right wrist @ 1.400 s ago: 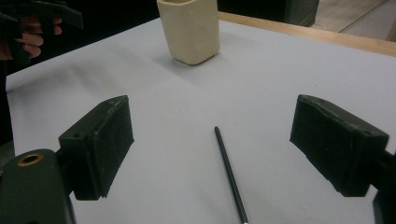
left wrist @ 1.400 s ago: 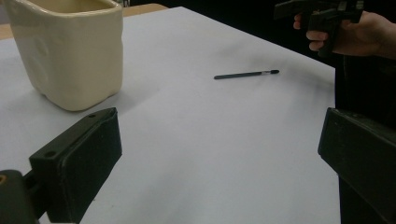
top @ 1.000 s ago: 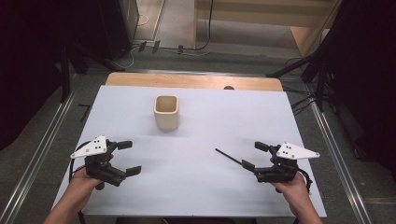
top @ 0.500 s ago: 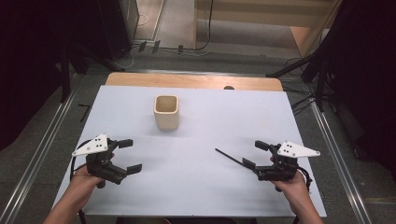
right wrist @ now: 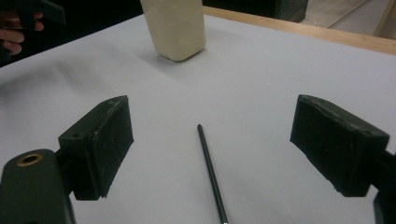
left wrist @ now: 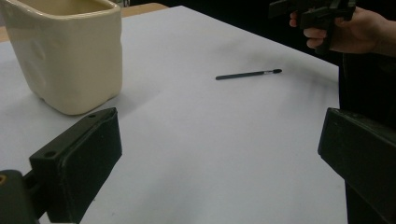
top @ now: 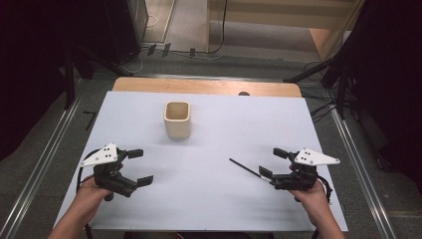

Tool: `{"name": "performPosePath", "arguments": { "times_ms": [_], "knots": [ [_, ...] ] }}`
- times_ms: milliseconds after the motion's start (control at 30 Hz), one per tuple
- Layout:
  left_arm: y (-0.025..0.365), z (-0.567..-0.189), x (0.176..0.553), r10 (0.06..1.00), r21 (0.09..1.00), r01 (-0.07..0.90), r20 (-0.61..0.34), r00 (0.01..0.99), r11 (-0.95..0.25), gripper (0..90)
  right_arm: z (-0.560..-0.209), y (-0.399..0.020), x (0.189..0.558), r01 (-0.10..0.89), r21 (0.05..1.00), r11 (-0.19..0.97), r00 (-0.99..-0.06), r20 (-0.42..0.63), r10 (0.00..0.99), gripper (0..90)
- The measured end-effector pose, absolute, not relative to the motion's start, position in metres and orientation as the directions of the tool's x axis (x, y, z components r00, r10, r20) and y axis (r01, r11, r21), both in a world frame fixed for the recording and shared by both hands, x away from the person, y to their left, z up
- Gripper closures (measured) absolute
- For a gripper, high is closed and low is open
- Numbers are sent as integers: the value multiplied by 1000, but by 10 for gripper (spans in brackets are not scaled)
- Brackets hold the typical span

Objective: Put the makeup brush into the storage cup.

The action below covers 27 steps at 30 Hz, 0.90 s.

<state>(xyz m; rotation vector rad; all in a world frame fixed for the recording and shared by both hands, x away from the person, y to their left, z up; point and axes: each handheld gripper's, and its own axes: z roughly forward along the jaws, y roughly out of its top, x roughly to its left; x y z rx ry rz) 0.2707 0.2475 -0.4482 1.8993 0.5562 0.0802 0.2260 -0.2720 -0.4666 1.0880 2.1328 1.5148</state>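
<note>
Almost nothing has moved since the earlier frames: the left tongs have drifted a shade toward the lower right of the high view, while the right tongs sit where they were. Both are held low over the white bench, each in a hand entering from the bottom edge.

The left tongs gape wide, jaws far apart and gripping nothing; in the left gripper view the cup fills the upper left and the stick lies small in the upper middle, with the other hand in the upper right corner.

The right tongs are also wide open and hold nothing. In the right gripper view the stick lies flat on the bench between the two jaws, touching neither, running from the centre to the bottom edge.

In the high view the stick lies right of centre, its near end just beside the right tongs, and the cup stands upright above centre, well apart from both.
</note>
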Motion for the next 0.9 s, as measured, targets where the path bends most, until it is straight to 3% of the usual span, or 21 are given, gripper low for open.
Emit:
{"name": "performPosePath", "arguments": {
  "times_ms": [900],
  "knots": [
    [247, -449, 273, 397, 895, 334, -204, 895, -295, 0, -467, -245, 257, 385, 894, 228, -684, 111, 721, 138]
  ]
}}
